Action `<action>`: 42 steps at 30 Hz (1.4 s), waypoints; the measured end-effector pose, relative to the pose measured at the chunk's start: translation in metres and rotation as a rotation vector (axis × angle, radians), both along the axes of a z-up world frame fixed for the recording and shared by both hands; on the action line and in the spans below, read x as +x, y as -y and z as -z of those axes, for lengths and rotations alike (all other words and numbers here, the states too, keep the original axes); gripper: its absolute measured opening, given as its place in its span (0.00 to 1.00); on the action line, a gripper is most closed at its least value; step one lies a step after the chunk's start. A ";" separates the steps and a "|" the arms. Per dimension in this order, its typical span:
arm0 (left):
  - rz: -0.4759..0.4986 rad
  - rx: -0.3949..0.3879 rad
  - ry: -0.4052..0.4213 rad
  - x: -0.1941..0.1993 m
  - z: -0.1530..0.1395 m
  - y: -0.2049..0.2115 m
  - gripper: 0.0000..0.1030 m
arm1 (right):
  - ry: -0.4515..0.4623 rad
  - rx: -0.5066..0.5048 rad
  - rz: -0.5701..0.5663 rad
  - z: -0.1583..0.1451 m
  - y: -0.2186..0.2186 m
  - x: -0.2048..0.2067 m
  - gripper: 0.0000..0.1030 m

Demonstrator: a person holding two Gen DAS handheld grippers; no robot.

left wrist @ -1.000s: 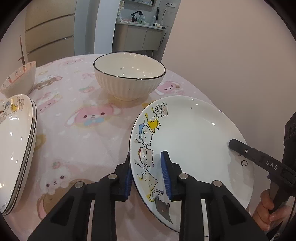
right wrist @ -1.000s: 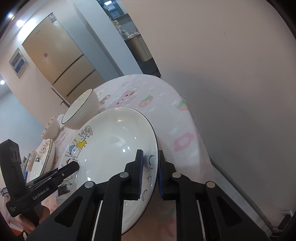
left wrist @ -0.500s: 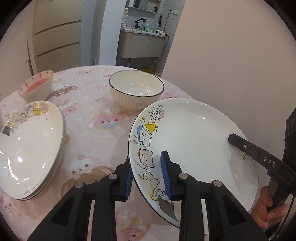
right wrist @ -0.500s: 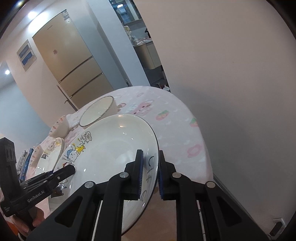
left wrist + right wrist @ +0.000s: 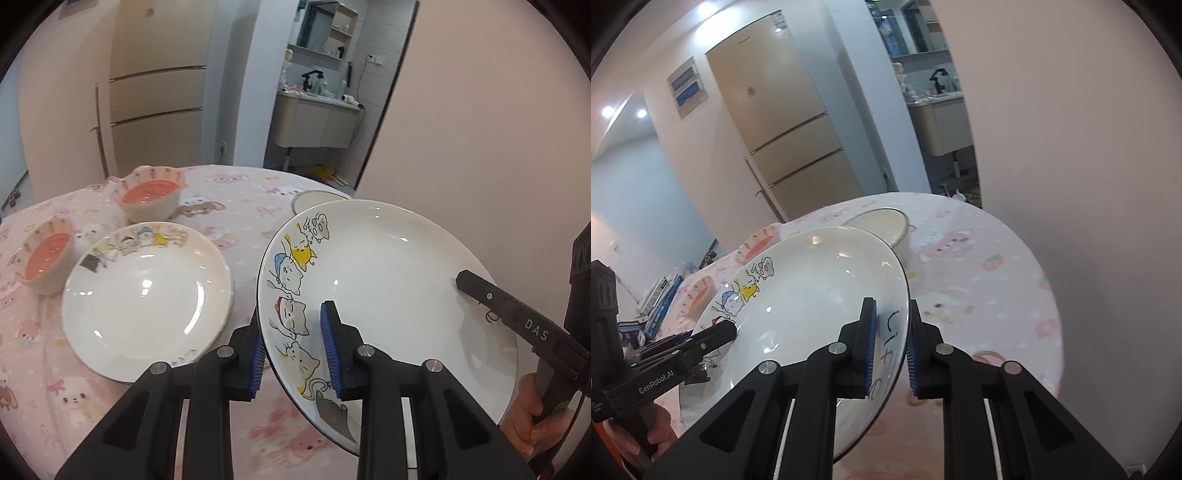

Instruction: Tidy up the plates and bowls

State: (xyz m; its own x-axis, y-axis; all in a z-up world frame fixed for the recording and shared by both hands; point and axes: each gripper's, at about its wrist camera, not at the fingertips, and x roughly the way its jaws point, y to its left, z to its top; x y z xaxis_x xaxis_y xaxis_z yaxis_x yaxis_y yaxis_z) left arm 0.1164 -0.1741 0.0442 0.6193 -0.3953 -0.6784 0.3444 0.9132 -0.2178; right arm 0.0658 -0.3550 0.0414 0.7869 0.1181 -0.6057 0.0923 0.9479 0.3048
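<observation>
A white plate [image 5: 388, 295] with cartoon cats along one side hangs tilted above the table, held at two edges. My left gripper [image 5: 291, 314] is shut on its cat-printed rim. My right gripper [image 5: 890, 306] is shut on the opposite rim, over the black lettering. The same plate [image 5: 812, 295] fills the right wrist view, where one of the left gripper's fingers [image 5: 716, 334] lies on its far edge. A stack of matching plates [image 5: 147, 295] sits on the table to the left. A large white bowl [image 5: 314, 197] with a dark rim shows just behind the held plate.
Two small bowls with pink insides [image 5: 151, 195] [image 5: 46, 258] stand left of and behind the stack on the pink cartoon tablecloth [image 5: 240, 206]. A plain wall [image 5: 480, 147] rises close on the right. A person's hand [image 5: 528, 417] grips the right tool's handle.
Both grippers have risen with the plate, lifting it well above the table. The plate stack has come into full view, and the large bowl is now mostly hidden behind the plate.
</observation>
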 end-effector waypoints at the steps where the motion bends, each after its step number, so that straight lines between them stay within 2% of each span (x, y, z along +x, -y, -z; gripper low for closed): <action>1: -0.012 -0.003 0.006 -0.001 -0.003 -0.008 0.29 | 0.005 -0.004 -0.013 -0.003 -0.008 0.003 0.14; 15: -0.181 -0.008 0.095 -0.018 -0.039 -0.111 0.29 | 0.078 -0.039 -0.169 -0.031 -0.104 0.031 0.15; 27: -0.247 0.002 0.152 -0.002 -0.060 -0.154 0.29 | 0.125 -0.082 -0.235 -0.046 -0.148 0.074 0.17; 35: -0.272 0.008 0.113 0.025 -0.034 -0.171 0.29 | 0.097 -0.089 -0.266 -0.022 -0.167 0.103 0.17; 42: -0.285 -0.011 0.008 0.054 0.009 -0.188 0.29 | 0.003 -0.105 -0.290 0.011 -0.183 0.125 0.17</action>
State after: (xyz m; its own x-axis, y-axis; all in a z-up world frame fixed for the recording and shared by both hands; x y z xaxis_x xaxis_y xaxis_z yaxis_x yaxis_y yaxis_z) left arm 0.1705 0.0142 0.0351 0.7119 -0.2114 -0.6697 0.0756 0.9711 -0.2262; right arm 0.1909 -0.1723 0.0300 0.7314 0.2746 -0.6242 -0.1875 0.9610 0.2031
